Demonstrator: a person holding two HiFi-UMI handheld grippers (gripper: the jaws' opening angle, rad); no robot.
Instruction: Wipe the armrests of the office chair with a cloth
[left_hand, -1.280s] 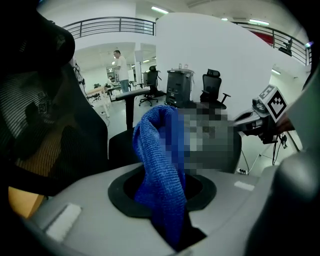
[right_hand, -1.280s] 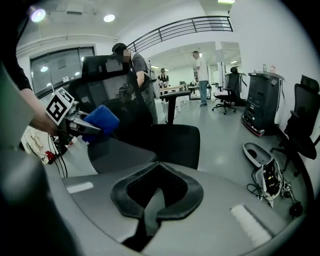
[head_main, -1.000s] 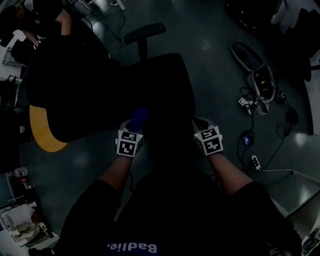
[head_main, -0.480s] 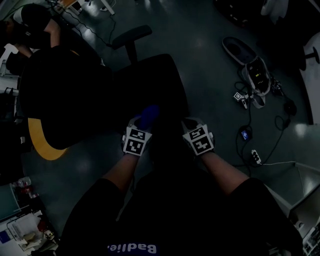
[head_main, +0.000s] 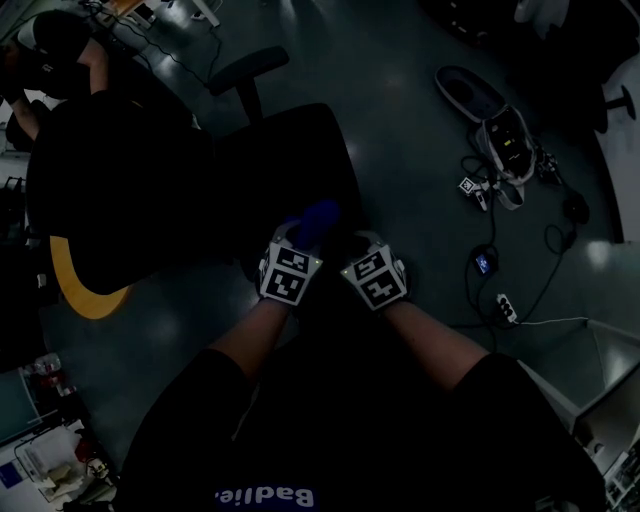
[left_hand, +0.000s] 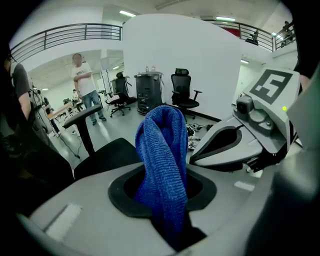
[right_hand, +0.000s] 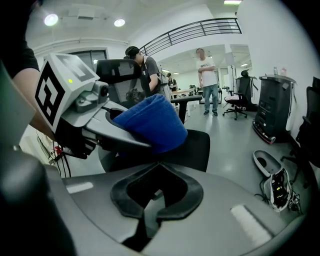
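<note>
At the upper left of the head view is one flat black armrest (head_main: 245, 68) of the black office chair (head_main: 290, 160). In the middle, the left tool (left_hand: 165, 200) pinches a fuzzy blue cloth (left_hand: 161, 145). The cloth is bunched up and stands tall over the chair. Just to its right, the right tool (right_hand: 156, 197) is squeezed narrow with nothing in it. I think wiping has not begun. Next, the cloth must go down onto an armrest.

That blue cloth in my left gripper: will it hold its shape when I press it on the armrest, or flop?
Probably floppy: the blue cloth bunches and folds over above the left gripper, whose jaws are shut on it. Likely light, since it stands up while pinched at one end. Its knitted weave should grip, not slide.
</note>
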